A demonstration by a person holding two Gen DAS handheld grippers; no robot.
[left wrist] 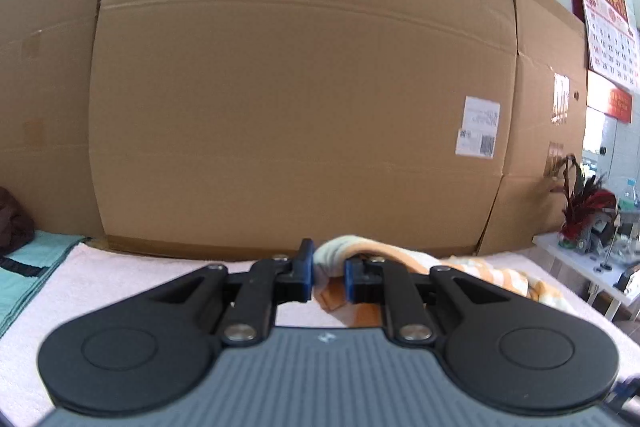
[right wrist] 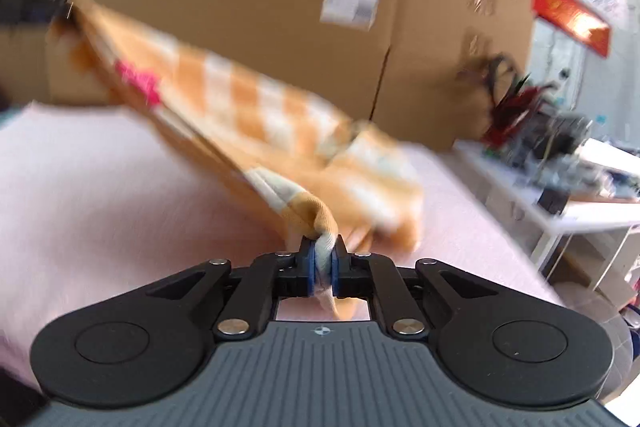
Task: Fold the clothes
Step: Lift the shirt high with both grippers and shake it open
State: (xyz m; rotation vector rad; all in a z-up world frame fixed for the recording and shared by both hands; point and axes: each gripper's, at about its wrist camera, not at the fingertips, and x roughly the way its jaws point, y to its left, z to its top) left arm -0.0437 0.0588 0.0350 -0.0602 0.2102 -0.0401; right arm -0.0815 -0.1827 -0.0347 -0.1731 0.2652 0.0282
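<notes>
Both tongs, left point(left wrist: 328, 277) and right point(right wrist: 323, 269), pinch the striped garment point(right wrist: 256, 107) between them.

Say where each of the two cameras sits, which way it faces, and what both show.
Left wrist: on the left gripper, facing the brown cardboard wall; its blue-padded jaws hold the orange-and-white striped cloth.
Right wrist: on the right gripper, facing along the pink towel surface; jaws pinch the cloth's corner, the left gripper blurred upper left.
Shared: cloth, cardboard, white side table.

Lived-in room, wall calendar point(left wrist: 606, 23), cardboard boxes point(left wrist: 296, 99), cluttered side table point(right wrist: 580, 195)
</notes>
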